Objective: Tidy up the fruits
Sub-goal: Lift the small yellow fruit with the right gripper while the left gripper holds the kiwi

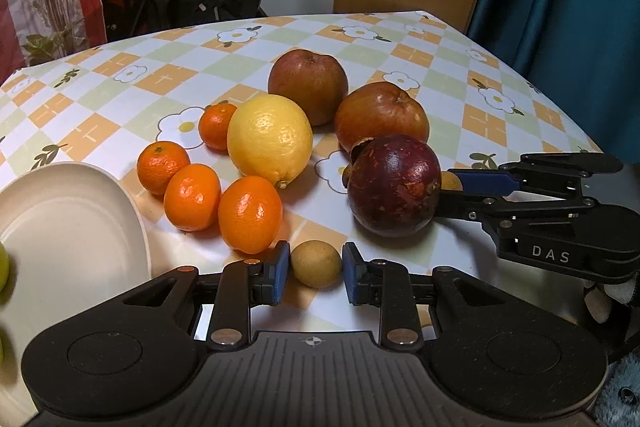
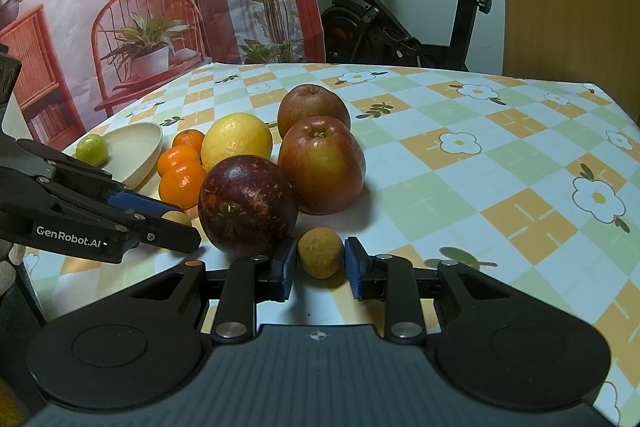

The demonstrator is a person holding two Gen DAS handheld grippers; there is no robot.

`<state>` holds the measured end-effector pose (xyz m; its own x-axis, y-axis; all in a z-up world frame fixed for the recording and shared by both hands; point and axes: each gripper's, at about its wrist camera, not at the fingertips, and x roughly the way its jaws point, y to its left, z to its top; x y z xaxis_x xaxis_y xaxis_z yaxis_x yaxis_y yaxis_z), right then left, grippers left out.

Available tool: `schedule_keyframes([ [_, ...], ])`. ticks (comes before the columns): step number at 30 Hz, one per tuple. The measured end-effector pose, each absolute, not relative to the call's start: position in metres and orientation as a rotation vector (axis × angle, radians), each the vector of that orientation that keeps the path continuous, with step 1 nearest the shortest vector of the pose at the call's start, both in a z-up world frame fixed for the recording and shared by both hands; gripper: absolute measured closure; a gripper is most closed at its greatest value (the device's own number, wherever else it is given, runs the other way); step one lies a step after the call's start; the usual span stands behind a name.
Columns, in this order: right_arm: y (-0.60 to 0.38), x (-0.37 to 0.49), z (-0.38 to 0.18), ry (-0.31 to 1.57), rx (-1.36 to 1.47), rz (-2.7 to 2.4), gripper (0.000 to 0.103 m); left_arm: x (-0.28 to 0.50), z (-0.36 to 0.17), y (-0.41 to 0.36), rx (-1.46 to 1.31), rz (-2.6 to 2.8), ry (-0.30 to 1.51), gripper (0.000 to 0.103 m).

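Between the jaws of the left gripper point(image 1: 315, 269), a small tan fruit point(image 1: 316, 259) is clamped, both blue pads pressing its sides. In the left wrist view it sits low on the table point(image 1: 500, 67), just in front and to the left of the dark purple fruit point(image 1: 394, 185). The jaws of the right gripper point(image 2: 320, 261) are clamped on a second tan fruit point(image 2: 320, 253), just beside the dark purple fruit on its near right side in the right wrist view. A near apple point(image 1: 382, 117) touches the dark purple fruit from behind; a far apple point(image 1: 308, 91) stands beyond it. Left of the dark purple fruit lie a lemon point(image 1: 270, 139) and four mandarins point(image 1: 250, 213). Farther left is a cream dish point(image 1: 80, 227) holding a green lime point(image 2: 92, 149).
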<state>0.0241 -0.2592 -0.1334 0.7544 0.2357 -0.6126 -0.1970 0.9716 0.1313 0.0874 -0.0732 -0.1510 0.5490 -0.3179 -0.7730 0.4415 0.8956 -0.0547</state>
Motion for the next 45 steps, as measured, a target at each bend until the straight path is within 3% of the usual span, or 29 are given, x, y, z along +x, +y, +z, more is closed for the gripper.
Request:
schedule_keyframes([
  [26, -0.265, 0.023, -0.102, 0.606, 0.099, 0.167, 0.075, 0.08, -0.112, -0.045, 0.071, -0.467, 0.814, 0.073],
  [45, -0.179, 0.082, -0.053, 0.541, 0.018, 0.374, 0.075, 0.105, -0.057, 0.061, -0.056, -0.317, 0.747, 0.073],
])
